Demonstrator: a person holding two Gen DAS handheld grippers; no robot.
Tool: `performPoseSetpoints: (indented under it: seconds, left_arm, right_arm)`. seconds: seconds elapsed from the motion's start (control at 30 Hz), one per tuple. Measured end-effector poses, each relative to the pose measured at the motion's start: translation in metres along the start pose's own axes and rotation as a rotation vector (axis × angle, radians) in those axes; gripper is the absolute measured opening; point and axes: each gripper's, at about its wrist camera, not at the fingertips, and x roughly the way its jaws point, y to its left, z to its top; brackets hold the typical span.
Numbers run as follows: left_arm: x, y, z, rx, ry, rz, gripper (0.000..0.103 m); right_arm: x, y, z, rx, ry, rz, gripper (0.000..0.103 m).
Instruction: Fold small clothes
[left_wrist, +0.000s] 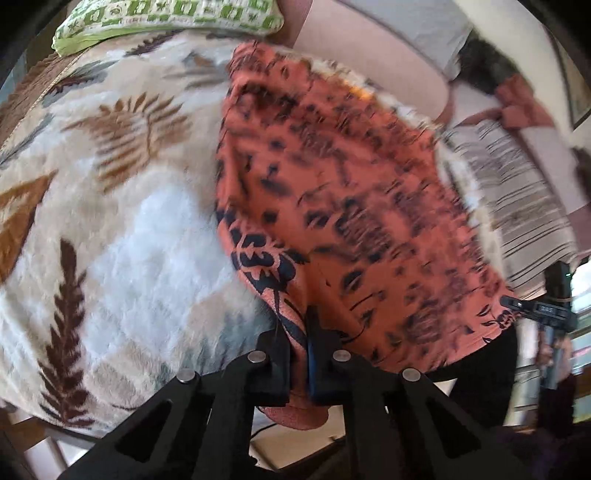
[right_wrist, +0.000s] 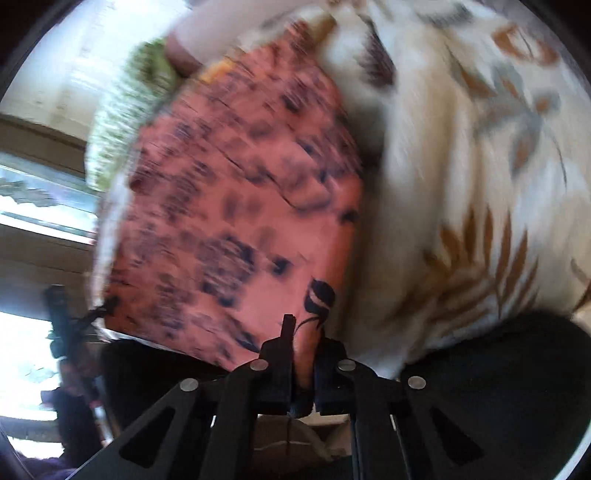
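Pinching one orange printed garment (left_wrist: 332, 192) by its near corners, the left gripper (left_wrist: 299, 354) and right gripper (right_wrist: 303, 354) each clamp cloth. It lies on one leaf-patterned blanket (left_wrist: 122, 206), one green pillow (left_wrist: 166, 18) beyond, nothing blocking.

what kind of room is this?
Probably a bedroom: a plush leaf-print blanket covers a bed, a green patterned pillow lies at its far end, and an orange garment is spread on it.

I am observing an orange garment (left_wrist: 332, 177) bearing black floral print, a cream blanket (left_wrist: 122, 206) showing brown and grey leaves, and a green-and-white patterned pillow (left_wrist: 166, 18)
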Motion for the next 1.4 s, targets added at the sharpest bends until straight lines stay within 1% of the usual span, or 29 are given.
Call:
performPoseSetpoints:
  seconds: [0.07, 0.17, 0.27, 0.37, 0.47, 0.5, 0.57, 0.6, 0.63, 0.67, 0.7, 0.73, 0.77, 0.83, 0.87, 0.93, 0.97, 1.0, 1.03, 1.07, 1.1, 1.13, 1.17, 1.23, 1.27, 1.3, 1.33, 1.37, 1.4]
  left_arm:
    - [-0.016, -0.002, 0.016, -0.004, -0.032, -0.041, 0.006]
    - [-0.037, -0.004, 0.050, -0.013, -0.085, -0.101, 0.006]
    - [-0.049, -0.005, 0.096, -0.019, -0.129, -0.128, 0.006]
    - [-0.040, -0.004, 0.162, -0.027, -0.154, -0.116, 0.006]
    - [-0.021, 0.009, 0.222, -0.066, -0.150, -0.112, 0.006]
    - [-0.006, 0.014, 0.250, -0.081, -0.148, -0.106, 0.006]
    - [0.018, 0.023, 0.287, -0.114, -0.142, -0.095, 0.007]
    - [0.038, 0.032, 0.305, -0.151, -0.134, -0.089, 0.008]
    - [0.060, 0.042, 0.323, -0.191, -0.124, -0.075, 0.009]
    - [0.083, 0.053, 0.334, -0.229, -0.112, -0.040, 0.011]
    - [0.104, 0.063, 0.339, -0.264, -0.087, 0.007, 0.016]
    - [0.119, 0.071, 0.340, -0.291, -0.068, 0.045, 0.017]
    - [0.132, 0.081, 0.338, -0.321, -0.060, 0.064, 0.017]
    - [0.133, 0.093, 0.327, -0.363, -0.119, -0.006, 0.017]
    - [0.125, 0.097, 0.320, -0.375, -0.161, -0.034, 0.018]
    - [0.098, 0.099, 0.306, -0.381, -0.271, -0.005, 0.040]
    - [0.081, 0.100, 0.297, -0.379, -0.341, 0.004, 0.044]
    - [0.057, 0.099, 0.284, -0.377, -0.439, 0.011, 0.050]
    - [0.043, 0.096, 0.275, -0.380, -0.485, 0.025, 0.060]
    - [0.031, 0.093, 0.264, -0.380, -0.512, 0.057, 0.064]
    - [0.023, 0.084, 0.251, -0.371, -0.505, 0.103, 0.066]
    - [0.020, 0.074, 0.237, -0.349, -0.478, 0.123, 0.066]
    - [0.020, 0.063, 0.225, -0.325, -0.458, 0.117, 0.066]
    - [0.030, 0.037, 0.201, -0.264, -0.427, 0.092, 0.066]
    - [0.037, 0.026, 0.192, -0.234, -0.419, 0.091, 0.066]
    - [0.048, 0.014, 0.184, -0.204, -0.413, 0.097, 0.066]
    - [0.060, 0.006, 0.179, -0.182, -0.405, 0.097, 0.066]
    - [0.071, 0.002, 0.178, -0.167, -0.391, 0.084, 0.066]
    - [0.085, -0.001, 0.179, -0.154, -0.355, 0.077, 0.066]
  right_arm:
    - [-0.022, 0.006, 0.015, -0.004, -0.059, 0.085, 0.008]
    - [-0.048, 0.019, 0.047, -0.020, -0.152, 0.168, 0.008]
    - [-0.063, 0.026, 0.096, -0.016, -0.239, 0.237, 0.008]
    - [-0.065, 0.033, 0.149, -0.007, -0.321, 0.262, 0.008]
    - [-0.051, 0.031, 0.216, 0.037, -0.375, 0.278, 0.008]
    - [-0.042, 0.029, 0.245, 0.057, -0.399, 0.271, 0.008]
    - [-0.026, 0.023, 0.282, 0.102, -0.422, 0.260, 0.008]
    - [-0.013, 0.012, 0.306, 0.153, -0.421, 0.264, 0.008]
    - [0.001, 0.004, 0.325, 0.199, -0.412, 0.268, 0.009]
    - [0.018, -0.005, 0.341, 0.244, -0.399, 0.270, 0.009]
    - [0.037, -0.015, 0.357, 0.293, -0.386, 0.266, 0.010]
    - [0.058, -0.025, 0.370, 0.342, -0.365, 0.256, 0.013]
    - [0.073, -0.032, 0.377, 0.379, -0.344, 0.242, 0.014]
    - [0.097, -0.046, 0.382, 0.445, -0.321, 0.202, 0.021]
    - [0.104, -0.051, 0.382, 0.457, -0.315, 0.214, 0.022]
    - [0.102, -0.058, 0.377, 0.456, -0.343, 0.252, 0.025]
    - [0.095, -0.061, 0.373, 0.457, -0.375, 0.251, 0.030]
    - [0.085, -0.062, 0.367, 0.460, -0.417, 0.247, 0.052]
    - [0.075, -0.065, 0.363, 0.468, -0.462, 0.255, 0.077]
    - [0.062, -0.066, 0.354, 0.482, -0.521, 0.265, 0.081]
    - [0.047, -0.063, 0.344, 0.492, -0.595, 0.265, 0.081]
    - [0.037, -0.059, 0.339, 0.471, -0.622, 0.248, 0.081]
    - [0.029, -0.042, 0.337, 0.400, -0.601, 0.188, 0.081]
    - [0.029, -0.003, 0.332, 0.241, -0.534, 0.111, 0.079]
    - [0.037, 0.028, 0.326, 0.135, -0.487, 0.065, 0.078]
    - [0.052, 0.057, 0.319, 0.035, -0.429, 0.015, 0.075]
    - [0.070, 0.086, 0.310, -0.060, -0.366, -0.021, 0.068]
    - [0.088, 0.109, 0.302, -0.133, -0.307, -0.042, 0.066]
    - [0.116, 0.136, 0.294, -0.184, -0.230, -0.052, 0.064]
